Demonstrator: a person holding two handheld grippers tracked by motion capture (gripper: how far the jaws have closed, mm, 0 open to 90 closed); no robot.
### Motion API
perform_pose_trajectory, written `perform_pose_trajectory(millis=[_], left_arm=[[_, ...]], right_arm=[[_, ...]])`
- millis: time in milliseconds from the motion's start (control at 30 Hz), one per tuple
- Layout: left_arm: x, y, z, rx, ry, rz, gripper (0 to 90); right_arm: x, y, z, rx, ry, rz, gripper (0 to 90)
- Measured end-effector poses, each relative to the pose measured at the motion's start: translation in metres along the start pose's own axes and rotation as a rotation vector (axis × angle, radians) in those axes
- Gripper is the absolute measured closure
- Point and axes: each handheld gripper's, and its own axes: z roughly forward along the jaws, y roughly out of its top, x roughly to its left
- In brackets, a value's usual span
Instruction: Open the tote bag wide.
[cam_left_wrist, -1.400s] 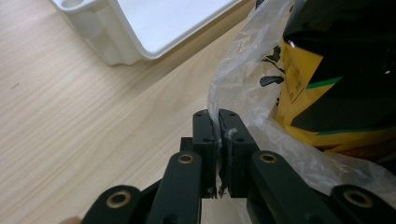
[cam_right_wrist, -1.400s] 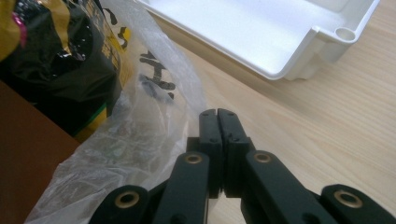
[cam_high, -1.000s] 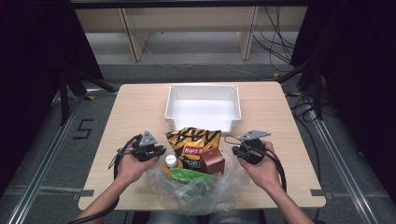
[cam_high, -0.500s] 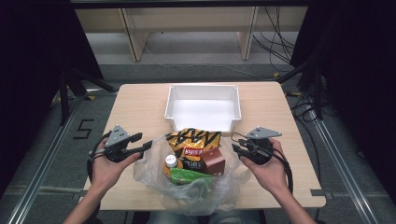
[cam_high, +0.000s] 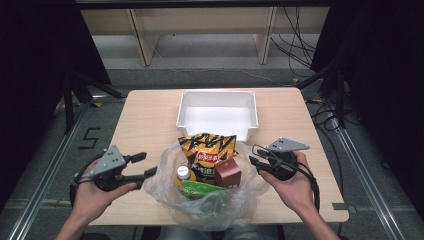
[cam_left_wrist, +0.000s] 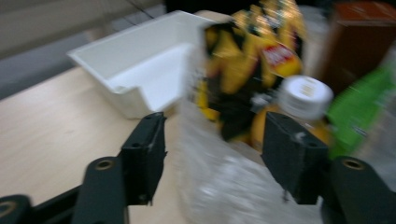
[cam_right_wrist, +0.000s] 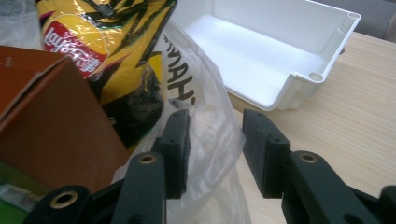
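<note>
left gripper: lower left of high view, jaws wide apart, just been opening, off the plastic bag | right gripper: lower right, jaws parted, just been opening, bag film between them, unpinched | bag: lower centre, holding chips packet, brown box, bottle | white tray: centre, above bag

High view was set above the near edge of the table, faced forward and down, whole top covered from a distance. Left gripper view was carried low, close to the plastic bag, aimed across it at the white bin. Right gripper view was held equally close, aimed from the opposite side. Bag, chip packet and bin were shared by all three.
</note>
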Motion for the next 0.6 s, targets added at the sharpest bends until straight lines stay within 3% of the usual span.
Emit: perform_pose_trajectory(millis=[33, 100, 133, 233, 267, 333, 433, 467, 500, 533, 600], left_arm=[[-0.006, -0.003, 0.002, 0.012, -0.039, -0.008, 34.3], [-0.009, -0.004, 0.003, 0.030, -0.054, -0.005, 33.2], [-0.012, -0.008, 0.006, 0.058, -0.062, -0.020, 31.9], [-0.011, -0.013, 0.012, 0.096, -0.049, -0.051, 31.7], [-0.008, -0.019, 0.018, 0.133, -0.040, -0.095, 32.2], [-0.007, -0.020, 0.019, 0.140, -0.040, -0.107, 33.0], [-0.005, -0.026, 0.026, 0.151, -0.059, -0.138, 35.2], [-0.006, -0.026, 0.028, 0.152, -0.051, -0.145, 36.6], [-0.005, -0.027, 0.030, 0.143, -0.065, -0.129, 37.2], [-0.005, -0.027, 0.030, 0.143, -0.065, -0.129, 38.2], [-0.005, -0.027, 0.033, 0.166, -0.067, -0.123, 39.5]], right_arm=[[0.001, 0.000, -0.003, -0.003, -0.002, -0.002, 62.0], [0.001, -0.001, -0.004, -0.006, -0.004, -0.010, 61.7], [0.002, -0.001, -0.008, 0.010, 0.019, 0.003, 60.6], [0.004, -0.002, -0.011, 0.018, 0.026, 0.020, 59.2], [0.006, -0.005, -0.012, 0.012, 0.042, 0.039, 57.4], [0.006, -0.006, -0.015, 0.016, 0.052, 0.045, 56.8], [0.008, -0.006, -0.018, -0.025, 0.075, 0.071, 55.0], [0.013, -0.004, -0.024, -0.037, 0.091, 0.107, 53.3], [0.012, -0.004, -0.024, -0.045, 0.096, 0.076, 52.7], [0.016, -0.004, -0.026, -0.030, 0.097, 0.107, 51.9], [0.016, -0.005, -0.025, -0.020, 0.101, 0.085, 52.0]])
